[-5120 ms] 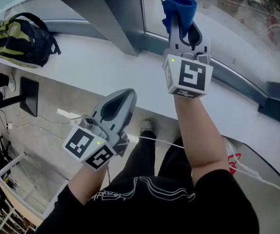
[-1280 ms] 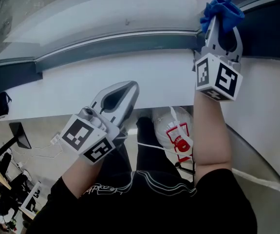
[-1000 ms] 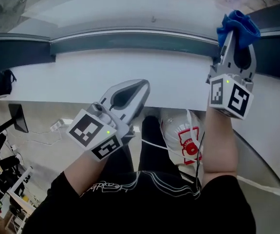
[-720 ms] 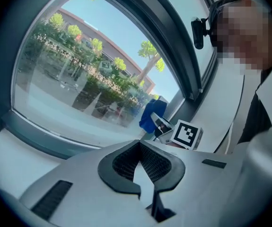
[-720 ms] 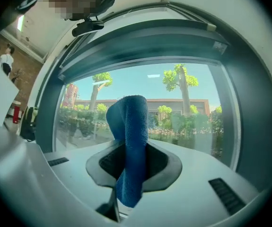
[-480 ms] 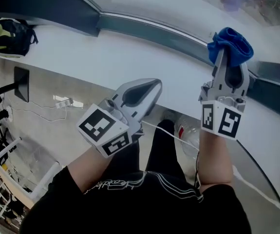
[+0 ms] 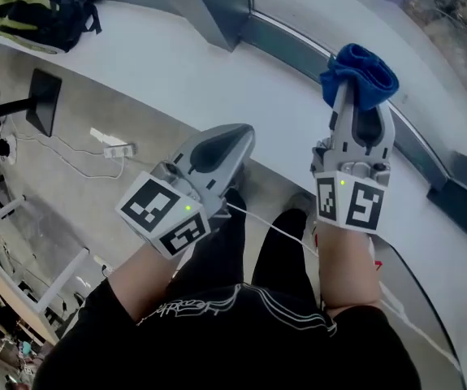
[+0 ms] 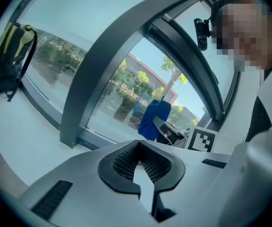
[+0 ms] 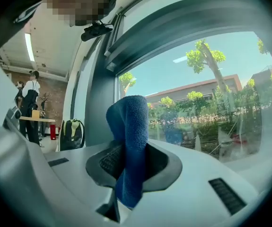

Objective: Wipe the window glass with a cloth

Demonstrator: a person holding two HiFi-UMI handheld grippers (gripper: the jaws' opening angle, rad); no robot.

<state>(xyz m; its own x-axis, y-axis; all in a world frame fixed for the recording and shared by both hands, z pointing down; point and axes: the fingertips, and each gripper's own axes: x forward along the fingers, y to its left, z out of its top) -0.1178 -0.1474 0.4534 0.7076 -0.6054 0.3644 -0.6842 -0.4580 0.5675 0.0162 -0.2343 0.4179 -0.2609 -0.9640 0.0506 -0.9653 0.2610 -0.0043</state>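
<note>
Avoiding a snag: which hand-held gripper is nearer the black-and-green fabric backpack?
Left. The left hand-held gripper is lower-right of the black-and-green fabric backpack; the right hand-held gripper is farther right.

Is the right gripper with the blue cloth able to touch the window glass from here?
Probably yes: the right gripper holds the blue cloth up facing the window glass, with nothing between them.

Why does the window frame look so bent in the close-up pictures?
Left gripper view: the wide-angle lens bows the dark grey window frame into an arc and darkens the corners. Right gripper view: same bending; the blue terry cloth is sharp, the trees outside hazier. Head view: lines straighter, even daylight on the white window sill.
</note>
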